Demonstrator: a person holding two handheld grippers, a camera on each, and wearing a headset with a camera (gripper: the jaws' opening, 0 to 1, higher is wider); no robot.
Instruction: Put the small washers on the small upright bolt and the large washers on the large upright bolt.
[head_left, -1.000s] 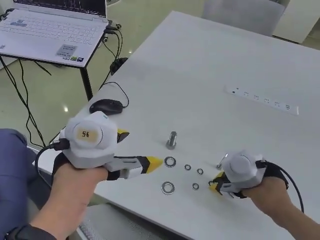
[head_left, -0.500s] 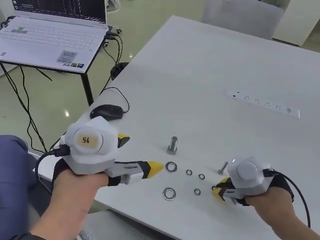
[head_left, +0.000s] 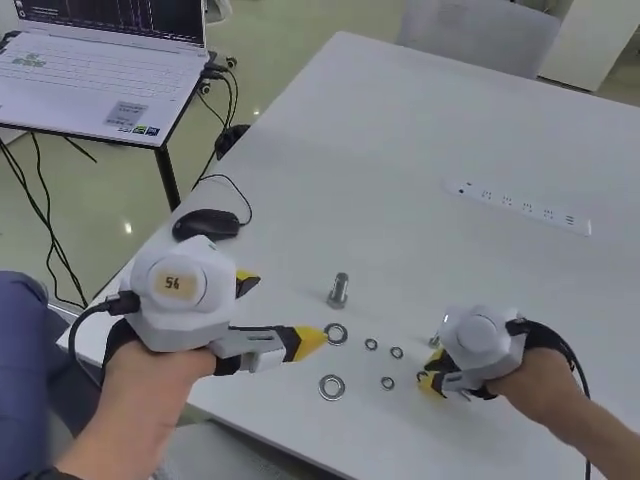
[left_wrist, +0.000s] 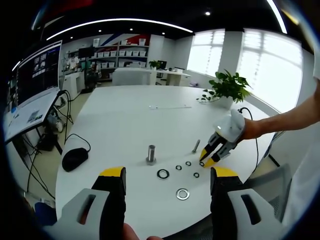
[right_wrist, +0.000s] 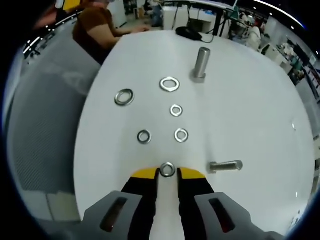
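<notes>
The right hand-held gripper (right_wrist: 167, 176) is low over the white worktop (head_left: 420, 130), its jaws drawn close on one small washer (right_wrist: 167, 170) pinched between the yellow tips, and the small bolt (right_wrist: 226, 166) is just beside it. The left hand-held gripper (head_left: 278, 312) has its jaws spread wide and holds nothing, with one tip near a large washer (head_left: 336, 334). Three other small washers (right_wrist: 176, 110) and the second large washer (head_left: 332, 386) lie flat between the two grippers, near the upright large bolt (head_left: 338, 289).

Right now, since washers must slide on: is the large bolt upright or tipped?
Upright: the large bolt stands on its head, shaft pointing up.
</notes>
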